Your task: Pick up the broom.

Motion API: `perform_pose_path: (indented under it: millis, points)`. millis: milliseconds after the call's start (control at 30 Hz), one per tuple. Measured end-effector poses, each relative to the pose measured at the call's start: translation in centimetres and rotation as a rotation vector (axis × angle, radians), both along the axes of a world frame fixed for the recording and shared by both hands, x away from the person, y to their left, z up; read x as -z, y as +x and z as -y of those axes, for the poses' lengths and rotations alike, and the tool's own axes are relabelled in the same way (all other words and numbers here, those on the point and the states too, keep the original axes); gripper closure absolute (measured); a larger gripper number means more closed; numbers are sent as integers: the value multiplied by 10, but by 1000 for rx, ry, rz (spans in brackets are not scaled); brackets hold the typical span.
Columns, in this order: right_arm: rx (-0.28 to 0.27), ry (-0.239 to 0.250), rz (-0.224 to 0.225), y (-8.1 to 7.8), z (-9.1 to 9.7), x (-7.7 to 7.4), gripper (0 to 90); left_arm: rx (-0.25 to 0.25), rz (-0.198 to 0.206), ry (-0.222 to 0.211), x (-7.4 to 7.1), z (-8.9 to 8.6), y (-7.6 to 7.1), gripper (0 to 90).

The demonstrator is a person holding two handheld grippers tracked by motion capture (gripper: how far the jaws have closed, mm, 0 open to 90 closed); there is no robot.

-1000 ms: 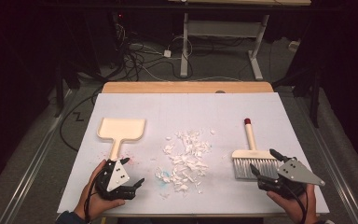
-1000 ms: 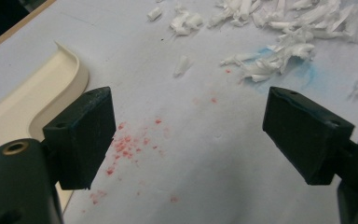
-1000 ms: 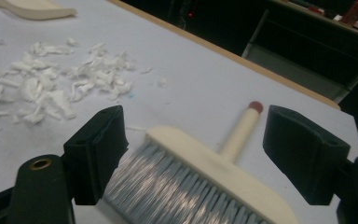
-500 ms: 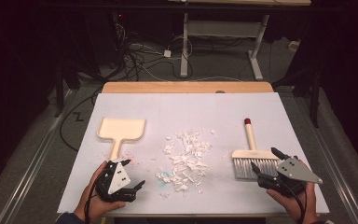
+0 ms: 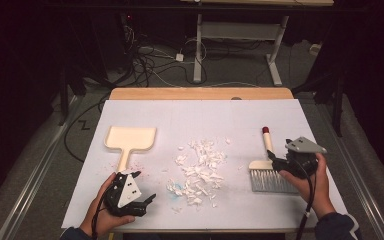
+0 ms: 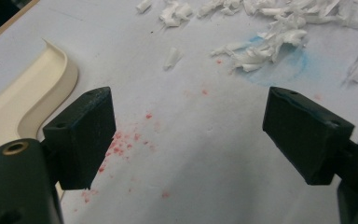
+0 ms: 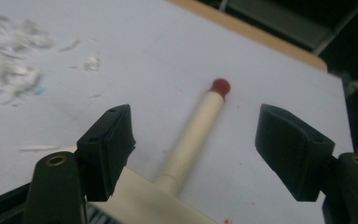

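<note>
Brush (image 5: 266,167) is lying on the white-covered worktop (image 5: 205,115) at the person's right, bristles toward the near edge and its cream handle (image 7: 193,135) pointing away, ending in a small red cap (image 7: 220,86). Right tongs (image 5: 275,162) are hovering just over the brush head where the handle joins it; in the right gripper view the jaws are standing wide apart, one on each side of the handle, gripping nothing.

Judging by its look, the brush is light and rigid in the handle, probably smooth plastic or painted wood, so it is likely to slip or twist in a loose pinch. The round handle close to the head seems the best place to take hold, since that keeps the bristles under control; the bristles themselves are soft and would give way.

Paper scraps (image 5: 200,170) are sitting in a loose heap at the middle of the worktop, very light and apt to scatter. A cream dustpan (image 5: 130,139) is lying at the left, its handle pointing toward the left tongs (image 5: 147,200), which are resting low near the front edge with jaws apart and empty. Faint red specks (image 6: 121,142) are marking the sheet beside the dustpan.
</note>
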State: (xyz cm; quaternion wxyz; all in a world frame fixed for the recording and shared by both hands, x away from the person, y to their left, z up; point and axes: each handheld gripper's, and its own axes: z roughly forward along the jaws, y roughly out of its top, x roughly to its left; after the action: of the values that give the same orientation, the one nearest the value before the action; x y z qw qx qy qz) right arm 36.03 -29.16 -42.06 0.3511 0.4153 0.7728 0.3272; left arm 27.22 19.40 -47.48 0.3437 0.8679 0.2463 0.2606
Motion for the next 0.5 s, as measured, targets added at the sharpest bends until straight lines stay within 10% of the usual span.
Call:
perform_pose_path:
  millis: [500]
  points:
    - [165,60,-398,68,-3,39,459,23,-24,5,2,1,0,160]
